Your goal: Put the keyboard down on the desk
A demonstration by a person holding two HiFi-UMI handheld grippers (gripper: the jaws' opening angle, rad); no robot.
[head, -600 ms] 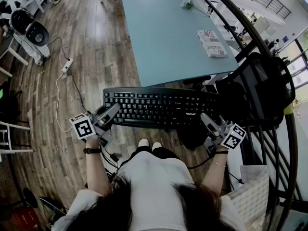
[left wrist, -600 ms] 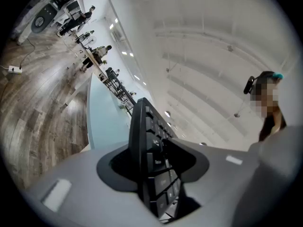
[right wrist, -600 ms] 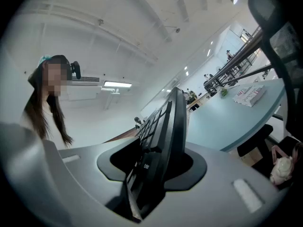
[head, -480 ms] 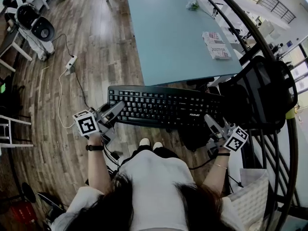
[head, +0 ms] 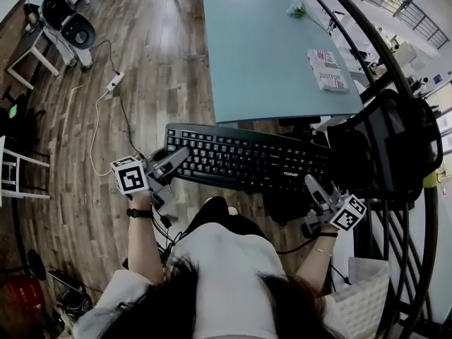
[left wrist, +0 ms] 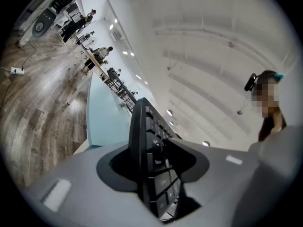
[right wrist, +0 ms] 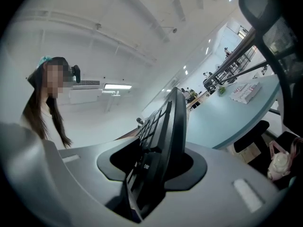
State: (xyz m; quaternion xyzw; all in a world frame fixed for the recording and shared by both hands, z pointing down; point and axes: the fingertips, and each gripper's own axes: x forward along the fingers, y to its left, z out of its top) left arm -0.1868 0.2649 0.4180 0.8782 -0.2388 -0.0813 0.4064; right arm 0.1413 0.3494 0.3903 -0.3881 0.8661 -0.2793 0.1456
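A black keyboard (head: 247,159) hangs in the air just short of the near edge of the pale blue desk (head: 268,55), held level between both hands. My left gripper (head: 176,162) is shut on its left end, and in the left gripper view the keyboard (left wrist: 149,155) stands edge-on between the jaws. My right gripper (head: 314,187) is shut on the right end; the keyboard (right wrist: 161,150) fills the gap between its jaws in the right gripper view too. The desk (right wrist: 227,112) lies beyond it.
A printed box (head: 326,69) and a small green thing (head: 296,10) lie on the desk's far right part. A black office chair (head: 388,147) stands at the right, close to the keyboard's right end. A power strip with cable (head: 113,83) lies on the wooden floor at left.
The view has shifted, so that desk and keyboard sit further right and lower in the picture. Both grippers keep their hold on the keyboard's ends.
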